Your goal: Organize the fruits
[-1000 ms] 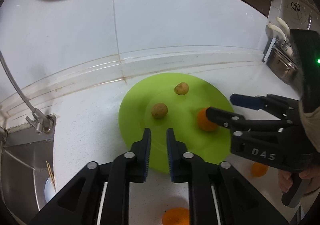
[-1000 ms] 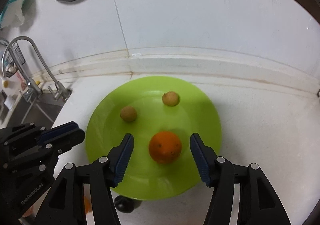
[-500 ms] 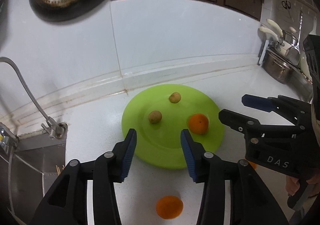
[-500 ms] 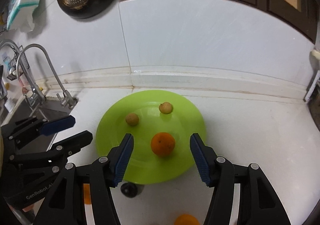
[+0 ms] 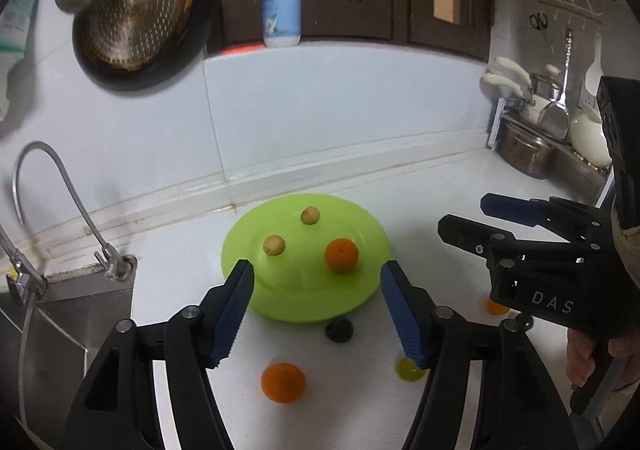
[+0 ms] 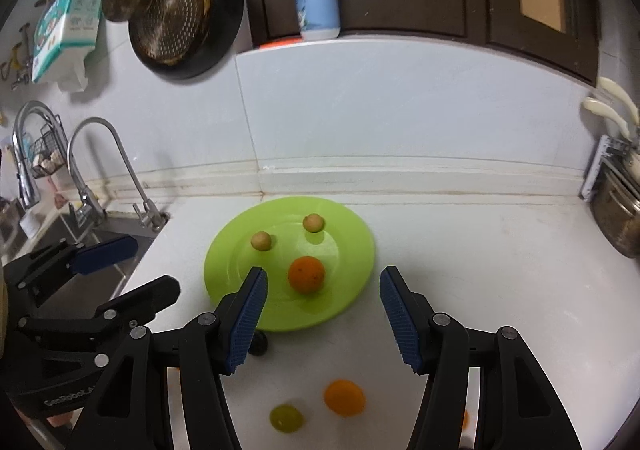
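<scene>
A lime-green plate lies on the white counter. It holds one orange and two small brown fruits. In front of the plate lie a loose orange, a dark fruit and a yellow-green fruit. Another orange peeks out behind the right gripper. My left gripper hovers short of the plate, its jaws opening with nothing between them. To its right, my right gripper stands open and holds nothing.
A steel sink with a curved tap lies at the left. A soap bottle stands on the ledge behind, beside a hanging strainer pan. Pots and utensils crowd the right end of the counter.
Both grippers drew back and rose away from the plate. The left jaws went from nearly shut to wide. The orange stays on the plate, and loose fruit on the counter came into view.
</scene>
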{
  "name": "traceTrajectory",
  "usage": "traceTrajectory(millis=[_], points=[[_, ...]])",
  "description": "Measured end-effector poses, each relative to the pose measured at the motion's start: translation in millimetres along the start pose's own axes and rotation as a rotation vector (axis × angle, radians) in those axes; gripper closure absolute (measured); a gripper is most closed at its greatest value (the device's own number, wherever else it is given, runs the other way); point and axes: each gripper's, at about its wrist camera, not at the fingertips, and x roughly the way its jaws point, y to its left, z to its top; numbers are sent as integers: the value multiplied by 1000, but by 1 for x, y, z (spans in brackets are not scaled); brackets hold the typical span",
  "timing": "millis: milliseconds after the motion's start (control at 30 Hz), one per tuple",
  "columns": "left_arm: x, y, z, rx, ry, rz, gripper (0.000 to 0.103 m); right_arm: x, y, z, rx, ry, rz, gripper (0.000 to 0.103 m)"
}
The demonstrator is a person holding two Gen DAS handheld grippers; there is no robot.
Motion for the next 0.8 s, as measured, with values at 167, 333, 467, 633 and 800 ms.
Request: traceTrajectory(millis=[167,333,467,633,800], points=[[-21,-20,-10,9,-37,25,32,-26,-13,-13,11,-18,-29,44],[-32,-40,-25,10,-45,40,31,-49,-27,-29,11,-34,-69,36],[-34,-51,-34,-9,-36,33,31,-60,-37,-43,-4,-32,-93,36],[-36,-62,-45,-19,-31,38,31,-70,-47,-56,-1,-24,-106,36],[-34,-74,-55,-7,-22,38,31,-76,-58,-71,8,-17,-122,36]])
